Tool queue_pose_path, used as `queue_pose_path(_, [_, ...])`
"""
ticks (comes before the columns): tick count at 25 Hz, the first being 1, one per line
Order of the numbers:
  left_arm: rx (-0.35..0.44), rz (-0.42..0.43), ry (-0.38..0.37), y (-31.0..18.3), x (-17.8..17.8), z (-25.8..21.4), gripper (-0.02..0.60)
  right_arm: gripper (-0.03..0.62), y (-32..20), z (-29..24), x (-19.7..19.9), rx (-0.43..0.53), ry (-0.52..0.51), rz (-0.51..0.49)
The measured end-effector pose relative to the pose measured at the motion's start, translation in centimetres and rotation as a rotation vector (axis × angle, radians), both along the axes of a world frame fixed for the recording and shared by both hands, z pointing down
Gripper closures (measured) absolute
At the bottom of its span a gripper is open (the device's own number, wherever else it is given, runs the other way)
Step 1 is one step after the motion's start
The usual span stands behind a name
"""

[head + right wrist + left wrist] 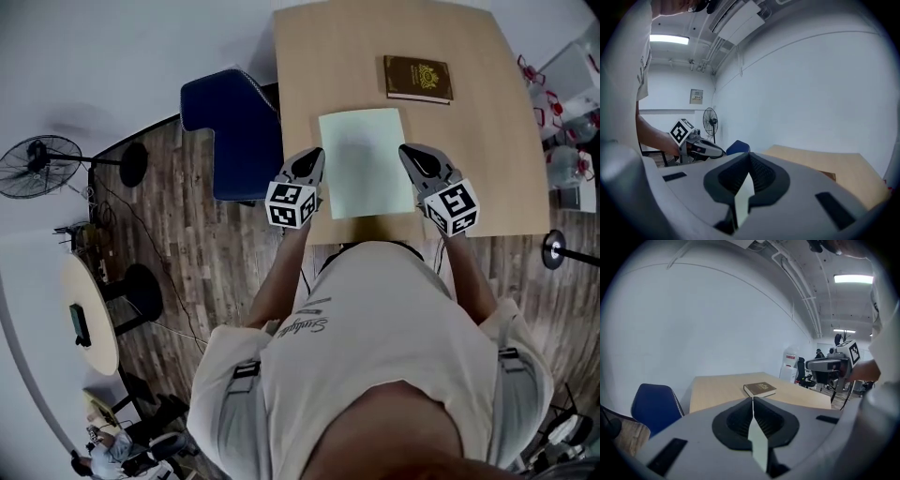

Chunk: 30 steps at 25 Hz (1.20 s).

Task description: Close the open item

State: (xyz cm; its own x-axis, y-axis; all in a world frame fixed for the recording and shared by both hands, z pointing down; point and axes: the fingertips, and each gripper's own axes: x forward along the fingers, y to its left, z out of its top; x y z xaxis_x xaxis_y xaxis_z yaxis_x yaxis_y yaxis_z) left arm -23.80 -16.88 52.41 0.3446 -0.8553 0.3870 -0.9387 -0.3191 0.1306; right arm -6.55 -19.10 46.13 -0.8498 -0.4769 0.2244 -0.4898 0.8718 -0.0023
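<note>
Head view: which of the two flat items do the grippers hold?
The pale green sheet nearest the person, pinched by left gripper and right gripper; the brown book lies untouched.

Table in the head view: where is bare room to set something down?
On the table, bare wood lies at the far left corner, beside the brown book, and along the right side, between the green sheet and the right edge. The near middle is crowded: left gripper and right gripper both clamp the sheet.
</note>
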Motion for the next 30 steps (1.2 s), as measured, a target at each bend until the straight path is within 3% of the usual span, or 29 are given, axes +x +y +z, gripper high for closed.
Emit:
queue_pose_path(7, [0.115,0.019,-0.005,-1.1,0.0,-6.8,0.565,0.598,-0.8,-4.4,-0.9,0.094,-0.035,-0.009])
queue_pose_path(14, [0.206,0.010,0.047,-2.5,-0.1,-11.0,0.565,0.599,-2.2,-8.5,-1.7,0.212,-0.057,-0.012])
queue_pose_path(23, [0.299,0.036,-0.046,-3.2,-1.1,-15.9,0.566,0.599,-2.8,-14.0,-2.1,0.330,-0.119,0.011])
queue_pose_path(30, [0.360,0.024,-0.064,-3.5,-1.6,-18.8,0.565,0.599,-2.7,-16.3,-1.1,0.345,-0.173,0.047])
